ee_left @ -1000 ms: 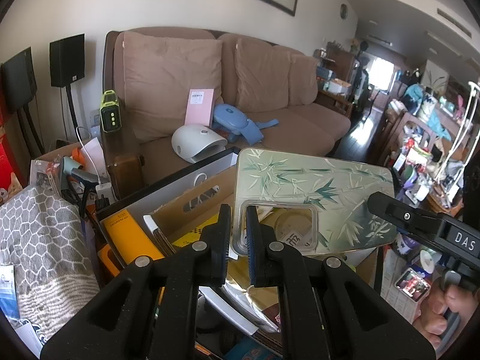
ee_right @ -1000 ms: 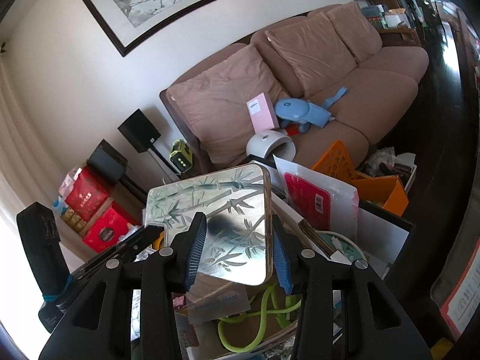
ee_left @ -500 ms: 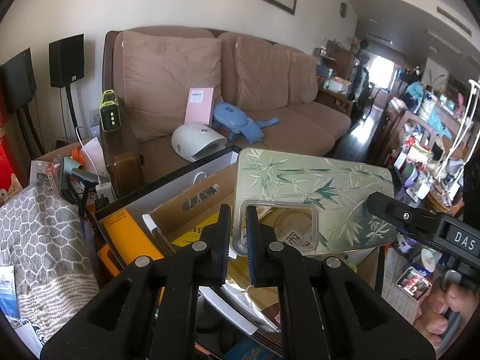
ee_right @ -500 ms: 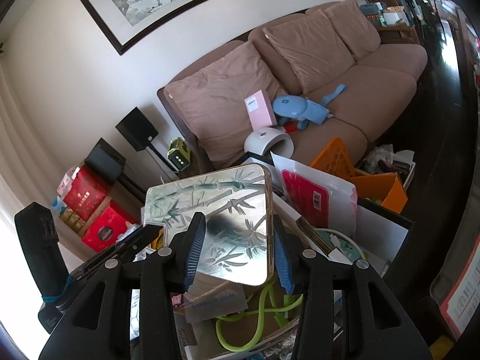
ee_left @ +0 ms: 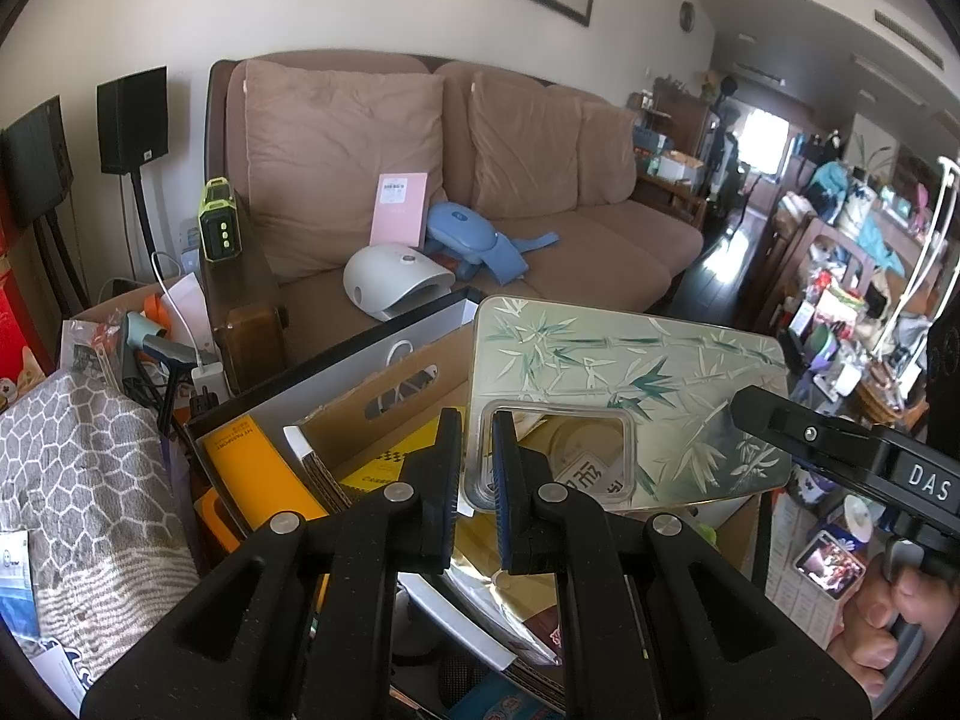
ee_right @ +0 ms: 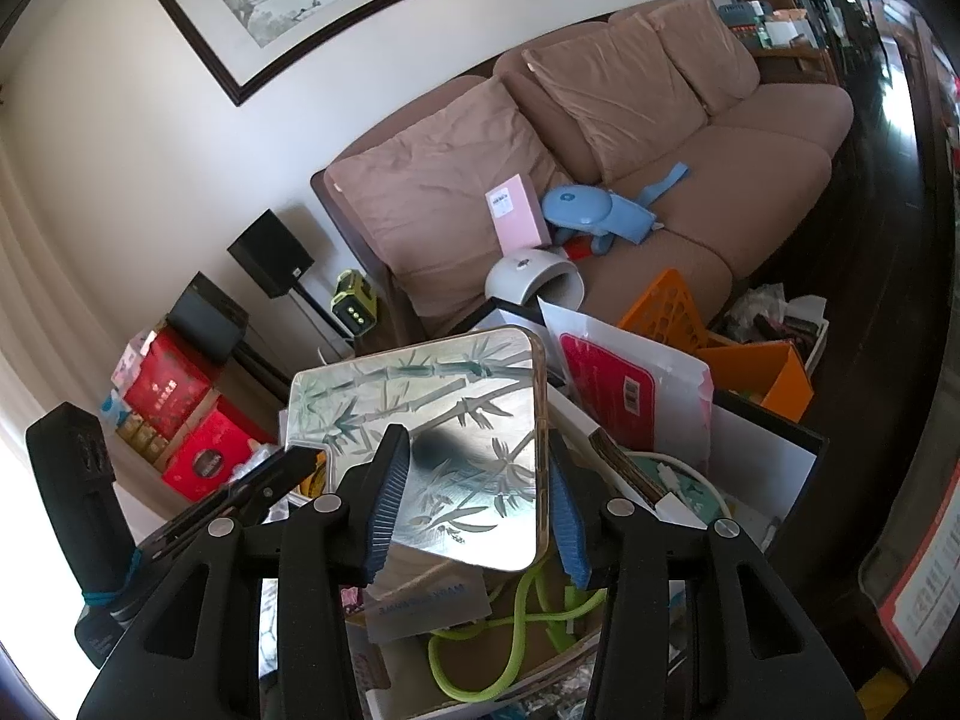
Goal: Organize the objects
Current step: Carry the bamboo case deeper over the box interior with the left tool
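Barely any change across the last second. Still clamped by the left gripper point(ee_left: 477, 462): bamboo-print metal tray point(ee_left: 630, 372), pinched on the narrow strip of rim beside its handle cut-out, fingers pressed nearly together with only that strip between them. Held roughly level, clear of the clutter, above the open cardboard box point(ee_left: 384, 378) and the white paper bag point(ee_left: 360, 354), with the brown sofa point(ee_left: 600, 252) well behind. Same grip point, same tilt; only a slight drift of the background in both views, so carried a touch but not set down.

Spread wide on the far side: right gripper point(ee_right: 477, 498), blue pads straddling the tray's near corner. Right pad just beside the tray edge; contact there too close to call. Left pad apart from the metal, above its face. No closing since a second ago.

Reads as a pause mid-handover or mid-steadying rather than progress: tray neither placed nor passed. Probably calls next for closing the right pads on the corner to share the load, or for lowering into the box. Worth minding: thin, glossy metal held by one edge, likely to pivot or slip, and a green cord point(ee_right: 522, 606) plus loose papers underneath to snag on.
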`<action>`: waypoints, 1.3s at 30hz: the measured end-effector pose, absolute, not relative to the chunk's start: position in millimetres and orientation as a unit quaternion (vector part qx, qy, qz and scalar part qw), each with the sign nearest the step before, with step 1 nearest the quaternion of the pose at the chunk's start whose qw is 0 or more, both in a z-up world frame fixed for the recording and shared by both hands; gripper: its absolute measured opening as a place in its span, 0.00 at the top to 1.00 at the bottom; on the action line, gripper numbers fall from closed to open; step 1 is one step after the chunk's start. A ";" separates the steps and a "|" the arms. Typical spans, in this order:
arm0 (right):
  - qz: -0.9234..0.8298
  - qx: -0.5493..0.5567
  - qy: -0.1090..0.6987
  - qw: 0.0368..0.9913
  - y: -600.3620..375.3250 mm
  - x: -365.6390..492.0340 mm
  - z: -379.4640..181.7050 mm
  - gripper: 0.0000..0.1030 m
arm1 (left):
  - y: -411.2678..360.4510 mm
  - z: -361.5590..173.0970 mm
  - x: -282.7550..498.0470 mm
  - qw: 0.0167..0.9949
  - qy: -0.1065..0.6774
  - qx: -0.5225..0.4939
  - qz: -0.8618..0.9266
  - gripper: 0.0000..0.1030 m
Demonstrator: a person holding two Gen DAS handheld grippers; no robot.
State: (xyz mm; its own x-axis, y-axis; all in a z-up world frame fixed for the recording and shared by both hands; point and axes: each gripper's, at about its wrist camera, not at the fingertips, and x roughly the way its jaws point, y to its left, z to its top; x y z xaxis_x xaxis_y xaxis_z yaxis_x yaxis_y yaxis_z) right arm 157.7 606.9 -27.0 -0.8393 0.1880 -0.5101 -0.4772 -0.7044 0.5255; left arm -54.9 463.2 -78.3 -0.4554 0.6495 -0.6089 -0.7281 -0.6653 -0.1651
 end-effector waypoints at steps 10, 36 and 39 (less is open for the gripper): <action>0.896 -0.218 0.339 0.186 606.4 157.2 -28.5 0.54 | 463.3 -79.5 -54.5 0.404 0.061 -0.330 0.851 0.92; 0.890 -0.232 0.344 0.190 607.1 154.5 -34.3 0.53 | 463.1 -86.1 -57.4 0.402 0.069 -0.337 0.849 0.92; 0.889 -0.232 0.345 0.191 607.1 155.3 -34.8 0.52 | 463.3 -86.1 -57.6 0.402 0.069 -0.338 0.848 0.92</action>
State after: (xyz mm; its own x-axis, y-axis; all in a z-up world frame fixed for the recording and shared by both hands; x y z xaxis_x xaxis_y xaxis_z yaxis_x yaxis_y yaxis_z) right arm 155.3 607.1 -34.8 -0.8195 0.1787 -0.5446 -0.4991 -0.6896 0.5247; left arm -57.6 463.3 -86.1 -0.4490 0.6353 -0.6283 -0.7285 -0.6674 -0.1543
